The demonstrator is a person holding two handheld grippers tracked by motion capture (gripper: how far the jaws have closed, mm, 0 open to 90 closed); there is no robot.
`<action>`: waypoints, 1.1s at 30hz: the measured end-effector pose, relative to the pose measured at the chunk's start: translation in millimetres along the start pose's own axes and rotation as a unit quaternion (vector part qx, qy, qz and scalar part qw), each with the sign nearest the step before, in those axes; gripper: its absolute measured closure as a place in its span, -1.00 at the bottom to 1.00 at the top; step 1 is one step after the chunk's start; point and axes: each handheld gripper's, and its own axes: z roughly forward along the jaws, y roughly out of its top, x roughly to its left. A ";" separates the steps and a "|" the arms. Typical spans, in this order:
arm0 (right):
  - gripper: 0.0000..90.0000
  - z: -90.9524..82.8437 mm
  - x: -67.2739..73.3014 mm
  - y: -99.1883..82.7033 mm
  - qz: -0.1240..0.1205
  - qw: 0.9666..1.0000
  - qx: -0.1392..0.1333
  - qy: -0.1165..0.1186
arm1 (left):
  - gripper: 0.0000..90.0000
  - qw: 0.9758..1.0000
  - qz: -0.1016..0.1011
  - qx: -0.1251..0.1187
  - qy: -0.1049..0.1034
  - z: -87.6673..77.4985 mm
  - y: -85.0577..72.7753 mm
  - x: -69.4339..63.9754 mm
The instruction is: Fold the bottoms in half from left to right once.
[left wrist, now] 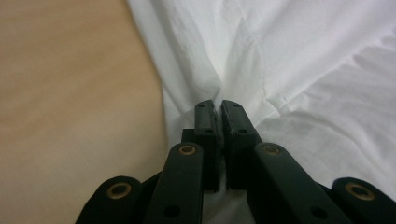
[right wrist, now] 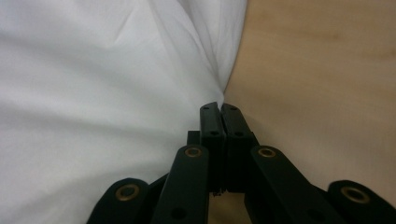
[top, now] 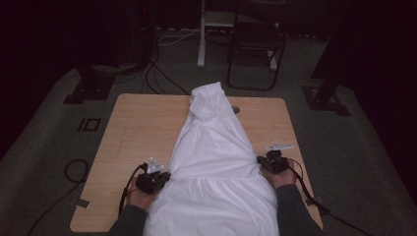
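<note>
High view showed one white garment [top: 216, 162] spread lengthwise down the middle of the wooden table [top: 137, 132], running from the upper centre of the frame to the bottom edge. We held two grippers. The left gripper [top: 164, 175] sat at the cloth's lower-left edge, the right gripper [top: 262, 162] at its lower-right edge. In the left gripper view the jaws were pressed together, pinching a fold of white fabric [left wrist: 280, 56]. In the right gripper view the jaws pinched the cloth's very edge [right wrist: 116, 93], bare wood to the right. Open tabletop lay on both sides of the garment. One folding chair [top: 255, 44] stood beyond the table.
</note>
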 end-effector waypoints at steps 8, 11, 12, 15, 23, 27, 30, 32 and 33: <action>0.81 -40.3 21.4 -40.2 -0.022 0.999 0.023 0.025 | 0.58 0.998 0.028 0.002 -0.049 -33.0 -23.4 -20.5; 0.36 -45.1 23.4 -33.6 -0.045 0.999 -0.002 0.021 | 0.33 0.999 0.010 -0.031 -0.036 -39.4 -5.2 -12.9; 0.26 -46.1 23.4 -27.3 -0.045 0.999 -0.012 0.023 | 0.29 0.999 0.007 -0.042 -0.028 -39.5 6.2 -10.4; 0.10 -45.2 28.9 -1.4 -0.060 0.997 -0.044 0.031 | 0.19 0.998 0.018 -0.056 -0.021 -30.4 33.8 -7.8; -0.06 6.8 62.1 66.1 -0.125 0.990 -0.048 0.044 | 0.00 0.998 0.055 0.000 0.009 45.9 80.0 -19.4; -0.12 38.0 71.6 85.9 -0.133 0.990 -0.031 0.043 | 0.16 0.998 0.058 0.030 0.016 69.2 78.6 -17.5; 0.27 54.6 68.7 91.8 -0.136 0.990 -0.008 0.038 | 0.82 0.998 0.054 0.016 0.005 64.5 76.7 -14.6; 0.78 55.7 59.2 96.0 -0.139 0.990 -0.016 0.014 | 0.90 0.999 0.045 0.004 0.009 56.8 75.7 -11.6; 0.91 53.0 49.6 99.3 -0.105 0.994 -0.032 0.003 | 0.91 0.999 0.036 -0.002 0.012 53.3 74.2 -8.3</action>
